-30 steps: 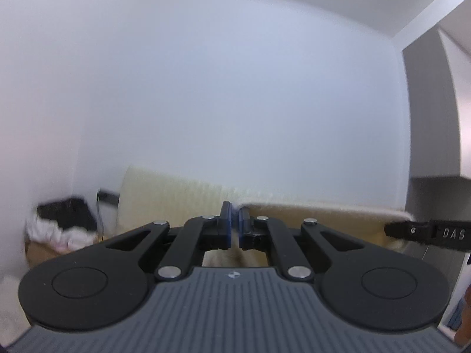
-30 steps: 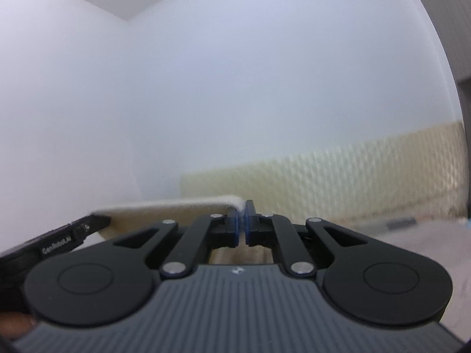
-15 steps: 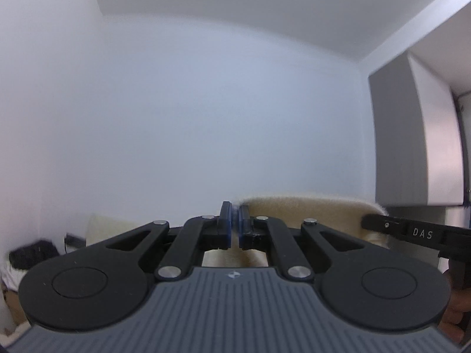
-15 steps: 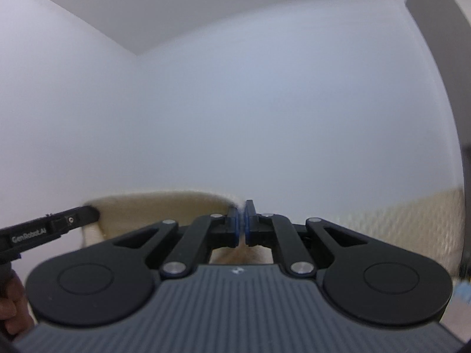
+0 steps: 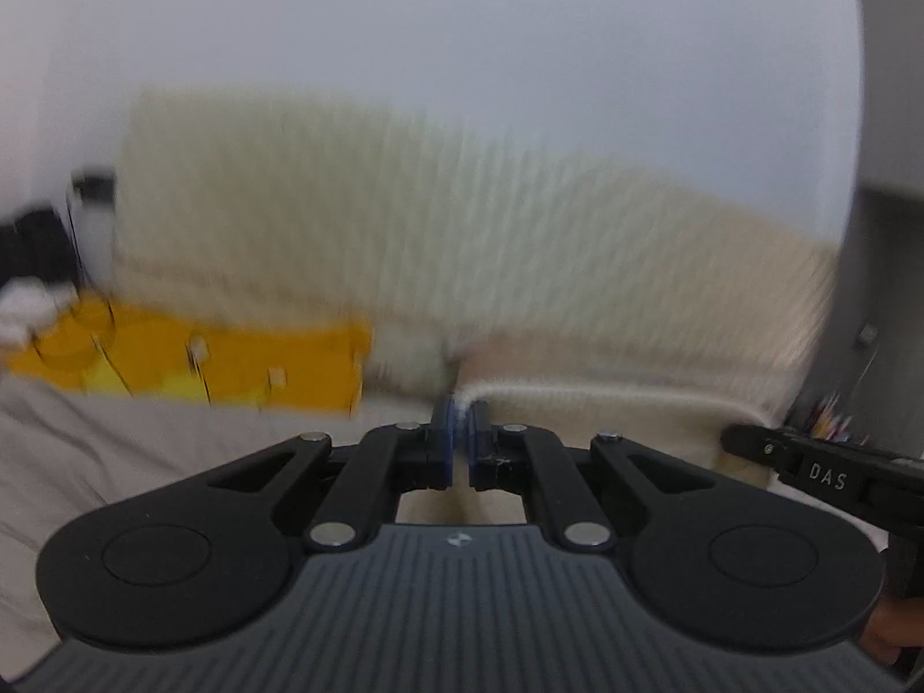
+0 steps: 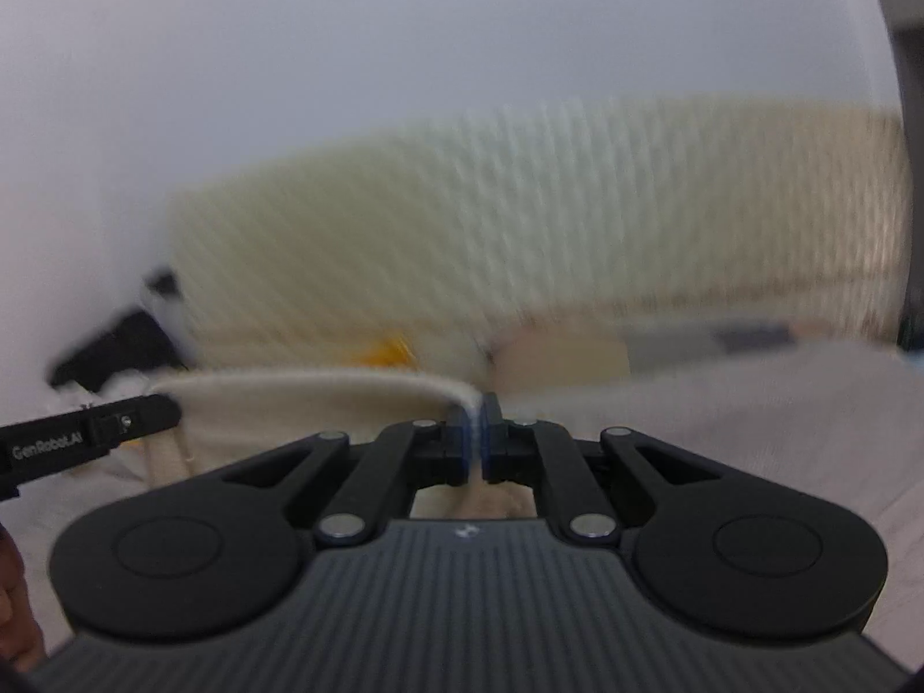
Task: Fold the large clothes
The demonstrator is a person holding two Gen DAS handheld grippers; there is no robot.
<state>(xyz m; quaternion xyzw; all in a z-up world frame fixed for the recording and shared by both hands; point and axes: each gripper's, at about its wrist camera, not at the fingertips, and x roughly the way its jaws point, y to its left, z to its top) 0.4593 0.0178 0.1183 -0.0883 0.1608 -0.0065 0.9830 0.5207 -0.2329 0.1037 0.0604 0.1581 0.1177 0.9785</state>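
Note:
A cream knitted garment point(image 5: 606, 404) is stretched between my two grippers, its top edge taut. My left gripper point(image 5: 460, 410) is shut on its left end. My right gripper point(image 6: 476, 407) is shut on its right end; the edge point(image 6: 300, 387) runs from there to the left. Each gripper shows in the other's view: the right one point(image 5: 820, 470) and the left one point(image 6: 86, 439). Both views are blurred by motion. The rest of the garment hangs below, hidden behind the gripper bodies.
A grey bed sheet point(image 5: 115, 450) lies below, also in the right wrist view point(image 6: 751, 404). A cream quilted headboard point(image 5: 346, 202) stands against the white wall. A yellow item point(image 5: 202, 358) lies at the bed's head. Dark things point(image 5: 34, 242) sit at far left.
Both grippers have tilted down sharply with the garment still held. The views swung from wall and ceiling to the bed and headboard, with motion blur.

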